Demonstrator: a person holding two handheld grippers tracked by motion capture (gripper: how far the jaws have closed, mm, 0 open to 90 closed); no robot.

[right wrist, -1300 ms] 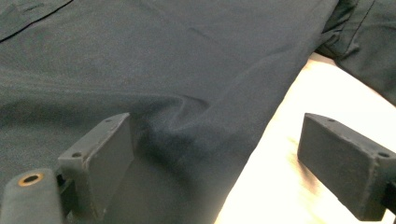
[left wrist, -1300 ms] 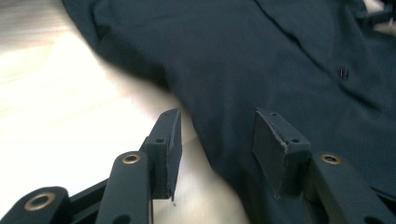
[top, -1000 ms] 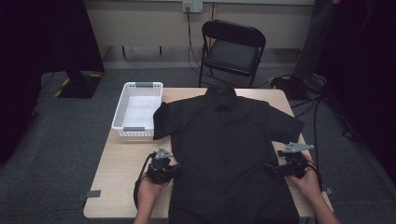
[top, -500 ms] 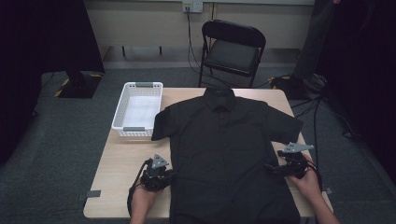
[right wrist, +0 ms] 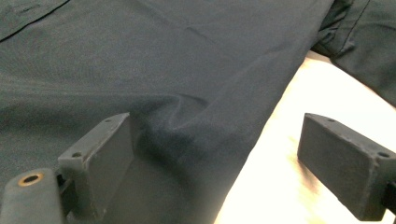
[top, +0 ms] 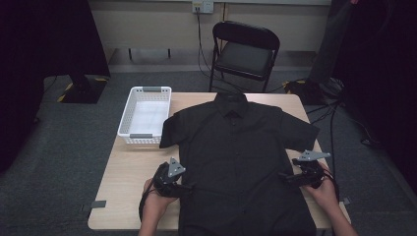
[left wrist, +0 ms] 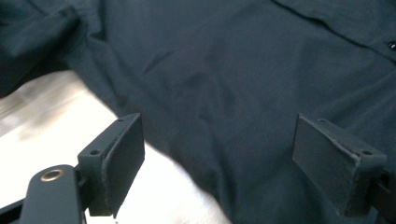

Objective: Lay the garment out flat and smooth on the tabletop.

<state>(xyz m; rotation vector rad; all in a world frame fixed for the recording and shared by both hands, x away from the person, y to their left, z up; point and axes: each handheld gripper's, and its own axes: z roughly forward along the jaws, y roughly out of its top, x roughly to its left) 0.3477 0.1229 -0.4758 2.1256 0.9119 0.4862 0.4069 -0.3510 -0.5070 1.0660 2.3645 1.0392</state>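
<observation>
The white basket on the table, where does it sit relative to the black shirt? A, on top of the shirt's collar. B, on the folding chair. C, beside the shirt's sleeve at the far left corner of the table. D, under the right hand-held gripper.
C: in the high view the white basket stands at the table's far left corner, next to the sleeve of the black shirt.

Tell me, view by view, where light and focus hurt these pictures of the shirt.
High view: dim room, black shirt shows little detail. Left gripper view: bare table glares white and smeared, left gripper jaws sharp. Right gripper view: table overexposed, shirt folds readable.
</observation>
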